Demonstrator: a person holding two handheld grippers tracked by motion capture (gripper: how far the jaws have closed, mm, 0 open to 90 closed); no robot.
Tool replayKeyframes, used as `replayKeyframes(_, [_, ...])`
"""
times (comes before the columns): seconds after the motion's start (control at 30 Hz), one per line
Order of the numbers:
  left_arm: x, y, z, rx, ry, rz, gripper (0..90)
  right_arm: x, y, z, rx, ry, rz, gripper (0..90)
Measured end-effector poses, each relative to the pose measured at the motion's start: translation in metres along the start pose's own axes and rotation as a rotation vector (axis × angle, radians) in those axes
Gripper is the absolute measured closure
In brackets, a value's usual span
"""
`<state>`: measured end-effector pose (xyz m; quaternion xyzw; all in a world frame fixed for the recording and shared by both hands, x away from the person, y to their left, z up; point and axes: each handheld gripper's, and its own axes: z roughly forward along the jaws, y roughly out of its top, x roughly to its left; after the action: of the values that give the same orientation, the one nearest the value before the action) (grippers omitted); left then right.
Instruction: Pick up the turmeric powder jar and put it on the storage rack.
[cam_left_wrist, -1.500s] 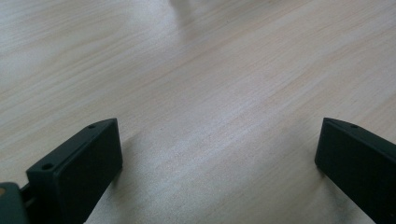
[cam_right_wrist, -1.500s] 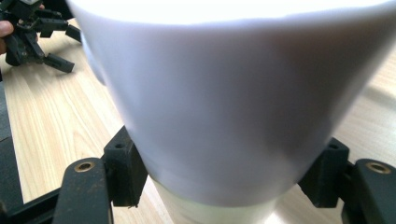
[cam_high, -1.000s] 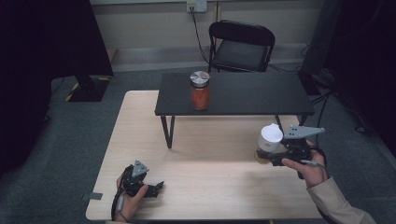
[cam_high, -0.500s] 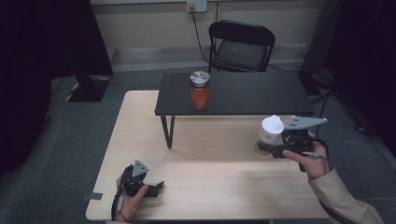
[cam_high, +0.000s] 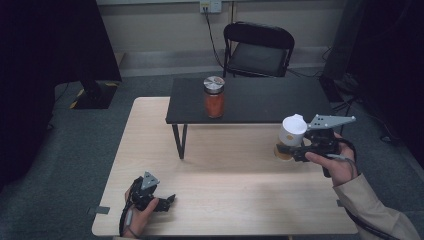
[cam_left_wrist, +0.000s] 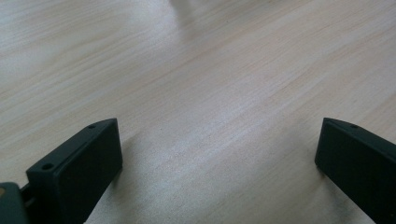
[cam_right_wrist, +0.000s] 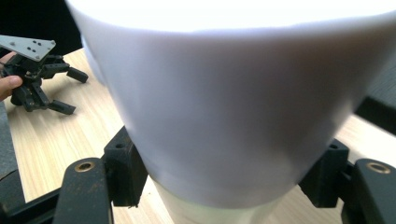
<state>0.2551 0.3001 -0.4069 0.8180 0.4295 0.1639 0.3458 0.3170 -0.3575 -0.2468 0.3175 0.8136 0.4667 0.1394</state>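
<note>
We are looking down on a pale wooden tabletop. A low black shelf on thin legs is standing across its far half. A glass jar with a silver lid and orange-red contents is sitting upright near the shelf's left end. Behind it, a black folding chair is facing us on grey carpet, below a wall socket.

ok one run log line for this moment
right gripper: shut on white-lidded jar, lifted off table | left gripper: open, resting on table | red jar: on black shelf
</note>
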Motion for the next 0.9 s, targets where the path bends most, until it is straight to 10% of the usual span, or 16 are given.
replayKeyframes(0.9, [0.0, 0.0, 0.0, 0.0, 0.0, 0.0, 0.0, -0.004, 0.043, -0.01, -0.022, -0.021, 0.007, 29.8])
